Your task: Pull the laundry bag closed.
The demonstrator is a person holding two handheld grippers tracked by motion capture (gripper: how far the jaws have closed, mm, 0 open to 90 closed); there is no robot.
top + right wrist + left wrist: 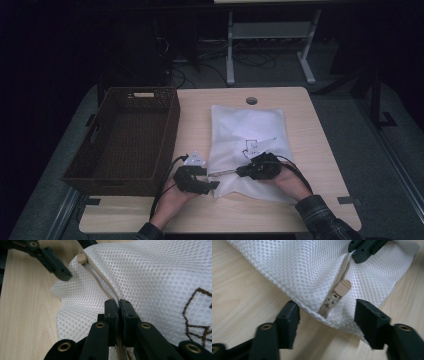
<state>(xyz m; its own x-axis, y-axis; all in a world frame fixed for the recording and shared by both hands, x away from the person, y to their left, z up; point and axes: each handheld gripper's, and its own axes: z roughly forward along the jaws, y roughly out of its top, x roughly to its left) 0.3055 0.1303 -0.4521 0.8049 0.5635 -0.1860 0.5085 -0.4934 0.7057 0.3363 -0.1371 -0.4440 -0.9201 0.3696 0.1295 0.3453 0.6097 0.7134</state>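
A white mesh zip bag (247, 130) lies flat on the table, with a brown stitched design on top. In the left gripper view its beige zipper pull (342, 288) sits at the bag's near corner, between my left gripper's (329, 317) open jaws, which touch nothing. My left gripper (212, 178) is at the bag's near-left corner in the high view. My right gripper (118, 305) is shut on the bag's zipper seam (100, 282), a little behind the zipper pull (81, 258). In the high view the right gripper (214, 173) points left across the bag.
A dark wicker basket (165, 150) stands at the table's left, close to my left hand. A round cable hole (251, 100) lies beyond the bag. Bare wooden tabletop (320, 145) shows to the right and along the front edge.
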